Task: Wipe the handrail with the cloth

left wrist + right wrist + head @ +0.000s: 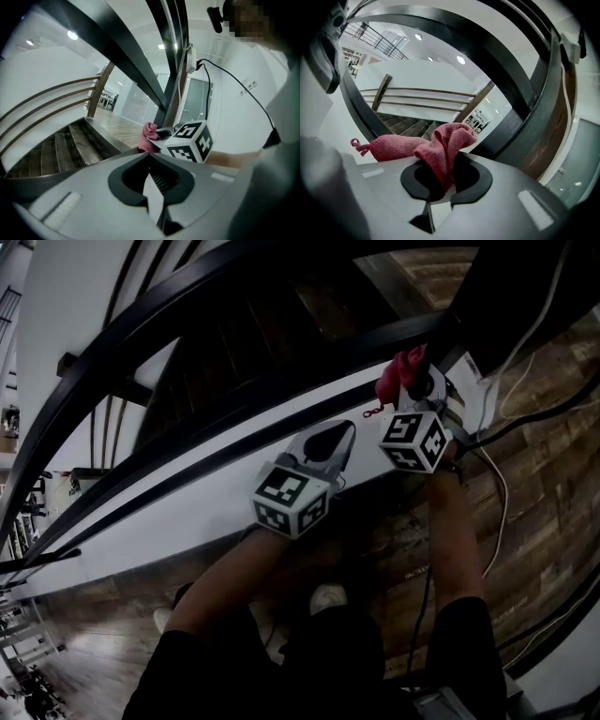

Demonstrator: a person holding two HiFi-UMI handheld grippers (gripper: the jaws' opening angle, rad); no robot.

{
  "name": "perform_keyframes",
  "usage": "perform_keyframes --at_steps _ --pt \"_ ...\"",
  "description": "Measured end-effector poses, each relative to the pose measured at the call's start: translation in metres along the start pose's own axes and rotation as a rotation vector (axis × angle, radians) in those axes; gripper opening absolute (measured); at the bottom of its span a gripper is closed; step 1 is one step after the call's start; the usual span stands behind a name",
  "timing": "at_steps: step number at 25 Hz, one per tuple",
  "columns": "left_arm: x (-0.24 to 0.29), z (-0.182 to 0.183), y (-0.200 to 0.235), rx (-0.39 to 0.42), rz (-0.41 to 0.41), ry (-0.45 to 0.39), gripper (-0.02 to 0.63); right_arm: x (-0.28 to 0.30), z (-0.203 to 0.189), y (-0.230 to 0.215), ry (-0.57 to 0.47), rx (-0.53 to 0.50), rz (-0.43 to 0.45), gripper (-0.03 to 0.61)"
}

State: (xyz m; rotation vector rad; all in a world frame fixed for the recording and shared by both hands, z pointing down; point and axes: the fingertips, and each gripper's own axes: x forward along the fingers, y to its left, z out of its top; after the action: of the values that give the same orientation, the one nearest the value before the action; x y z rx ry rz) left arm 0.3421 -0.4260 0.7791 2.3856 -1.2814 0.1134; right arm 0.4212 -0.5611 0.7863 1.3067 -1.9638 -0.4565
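Right tongs [440,190] pinching pink cloth [443,150], its lower end hidden, left tongs [152,187] closed

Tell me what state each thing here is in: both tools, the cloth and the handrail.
Left tool: shut, with nothing in it, held just below the rail.
Right tool: shut on the cloth.
Cloth: bunched up and pinched at its middle, with one end trailing out sideways.
Handrail: dark and curved; whether the cloth touches it cannot be told.

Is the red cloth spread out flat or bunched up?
Bunched up: the cloth sits crumpled in folds, clamped by the right gripper.
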Motion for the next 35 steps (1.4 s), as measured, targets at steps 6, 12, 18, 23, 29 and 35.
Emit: perform_keyframes --at_steps 6,12,18,23,29,35 --pt "-0.009 -0.010 0.006 -0.045 0.014 0.016 -0.002 -0.003 -0.008 -0.004 0.030 -0.020 -0.050 0.046" --pt "-0.029 -0.009 0.018 -0.007 0.044 0.010 -0.002 -0.004 -0.015 -0.006 0.060 -0.062 -0.070 0.046" --pt "-0.045 -0.006 0.025 -0.004 0.071 0.000 -0.002 -0.010 -0.029 -0.005 0.122 -0.100 -0.072 0.046" --pt "-0.052 0.002 0.018 0.002 0.061 -0.029 -0.002 -0.033 -0.027 0.005 0.124 -0.096 -0.058 0.046" --pt "-0.064 0.003 0.007 0.032 0.040 -0.070 -0.002 -0.080 0.002 0.037 -0.027 -0.083 0.014 0.046" --pt "-0.118 0.003 0.028 0.098 0.074 -0.094 -0.002 -0.139 0.080 0.080 -0.282 0.070 0.117 0.046"
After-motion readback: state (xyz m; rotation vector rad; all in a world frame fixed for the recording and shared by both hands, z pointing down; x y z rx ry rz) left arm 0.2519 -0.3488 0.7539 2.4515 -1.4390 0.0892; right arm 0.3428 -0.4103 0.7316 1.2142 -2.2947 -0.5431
